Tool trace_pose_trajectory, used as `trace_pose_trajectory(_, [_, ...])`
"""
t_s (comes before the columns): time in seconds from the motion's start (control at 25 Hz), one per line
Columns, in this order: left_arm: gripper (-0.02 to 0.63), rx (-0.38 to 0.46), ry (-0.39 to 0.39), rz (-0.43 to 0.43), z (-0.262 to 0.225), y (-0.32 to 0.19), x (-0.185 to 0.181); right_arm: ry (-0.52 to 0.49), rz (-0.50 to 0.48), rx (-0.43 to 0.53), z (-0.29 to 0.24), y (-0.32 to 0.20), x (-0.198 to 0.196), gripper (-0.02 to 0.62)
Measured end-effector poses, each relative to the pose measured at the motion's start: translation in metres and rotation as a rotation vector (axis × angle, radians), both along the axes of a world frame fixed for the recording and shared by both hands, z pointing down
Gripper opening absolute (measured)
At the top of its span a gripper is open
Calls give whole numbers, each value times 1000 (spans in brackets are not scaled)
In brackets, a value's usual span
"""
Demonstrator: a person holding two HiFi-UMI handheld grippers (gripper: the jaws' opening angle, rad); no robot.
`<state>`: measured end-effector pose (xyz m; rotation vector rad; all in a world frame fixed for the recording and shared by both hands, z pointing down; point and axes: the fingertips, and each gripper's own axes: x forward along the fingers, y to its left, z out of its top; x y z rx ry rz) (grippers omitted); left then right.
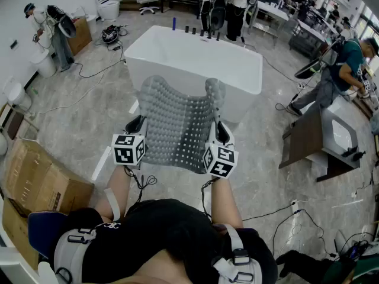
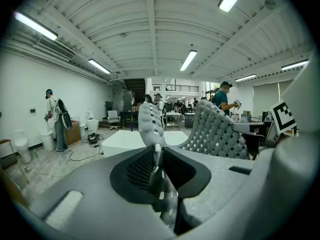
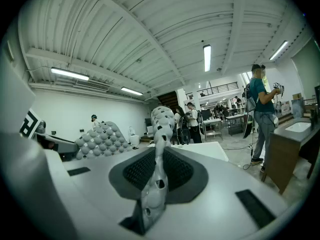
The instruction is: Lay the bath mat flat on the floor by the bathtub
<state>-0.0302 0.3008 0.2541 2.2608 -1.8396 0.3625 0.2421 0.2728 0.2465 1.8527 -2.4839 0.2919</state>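
A grey bath mat (image 1: 177, 120) with bumps and holes hangs in the air between my two grippers, its far edge drooping toward the white bathtub (image 1: 195, 61). My left gripper (image 1: 136, 126) is shut on the mat's left near corner; in the left gripper view the mat edge (image 2: 152, 134) is pinched between the jaws. My right gripper (image 1: 220, 134) is shut on the right near corner, and the mat (image 3: 160, 134) rises from between its jaws in the right gripper view. The tub (image 2: 127, 139) lies ahead, past the mat.
A marble floor (image 1: 89, 117) surrounds the tub. Cardboard boxes (image 1: 35, 182) lie at my left, a dark vanity cabinet (image 1: 323, 138) at the right. Cables (image 1: 95, 70) run over the floor. People stand at the back left (image 1: 41, 25) and right (image 1: 340, 70).
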Motion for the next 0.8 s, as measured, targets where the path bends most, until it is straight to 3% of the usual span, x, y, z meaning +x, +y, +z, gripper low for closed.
trace_pose_trajectory(0.36, [61, 29, 12, -9, -6, 18, -5, -27, -16, 28, -7, 17, -8, 54])
trace_pose_trajectory(0.8, [63, 11, 32, 4, 3, 24, -27, -2, -15, -6, 5, 30, -36, 58])
